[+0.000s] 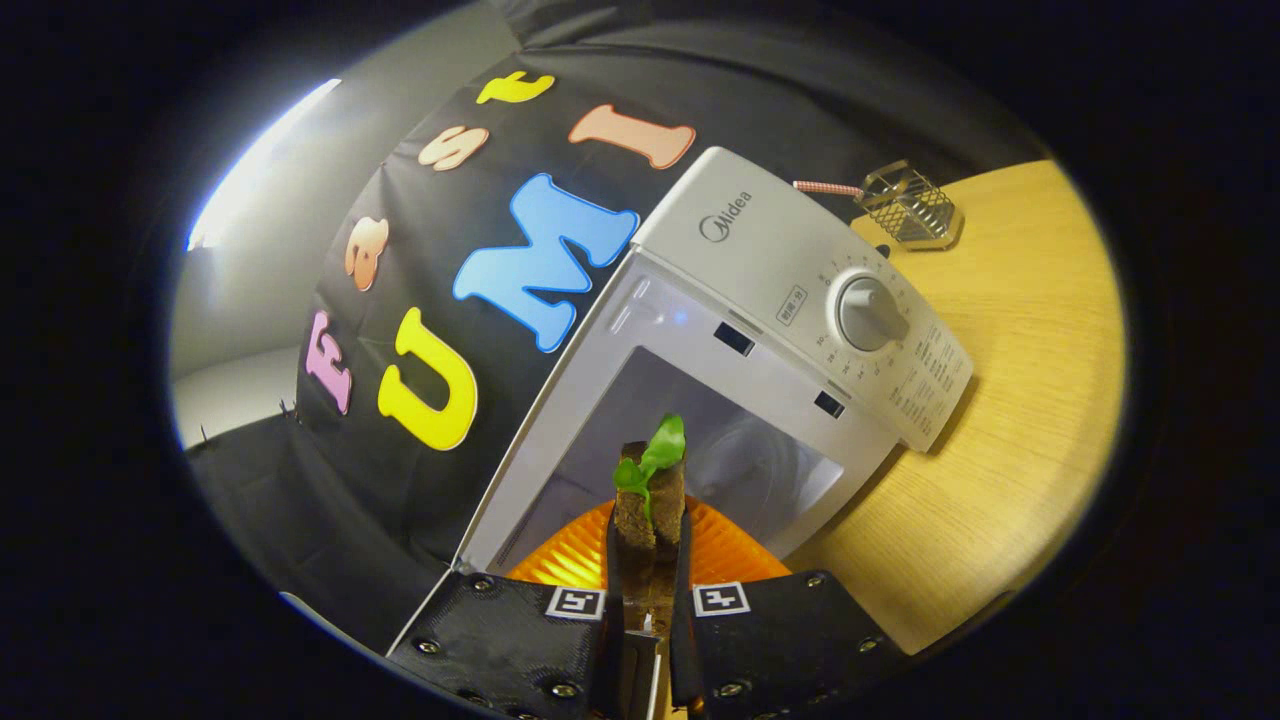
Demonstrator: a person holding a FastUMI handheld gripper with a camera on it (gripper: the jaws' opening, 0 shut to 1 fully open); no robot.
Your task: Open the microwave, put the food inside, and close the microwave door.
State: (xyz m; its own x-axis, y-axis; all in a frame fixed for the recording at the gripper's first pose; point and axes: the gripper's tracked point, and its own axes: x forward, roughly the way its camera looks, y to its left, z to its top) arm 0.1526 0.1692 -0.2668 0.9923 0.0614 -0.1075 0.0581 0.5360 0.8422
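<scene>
The food (650,500) — a brown sandwich-looking piece with a green leaf sticking out at its 12 o'clock end — is sitting pinched between the two fingers of the tool (648,590), which are clamping it from both sides. It's hanging right in front of the microwave (800,300), which is standing with its door swung wide open. The cavity is showing pale grey inside, and the food is lining up with that opening rather than resting in it yet. Just under the food there's an orange ribbed plate (560,565) peeking out on either side of the fingers, at about 6 o'clock of the cavity mouth; I can't tell whether it's inside or just at the threshold.

The microwave's control panel with its round knob (870,312) is sitting at roughly 2 o'clock from the food. Beyond it, on the wooden counter (1020,400), a small wire mesh holder (910,205) is standing near the far edge — well apart from everything else.
</scene>
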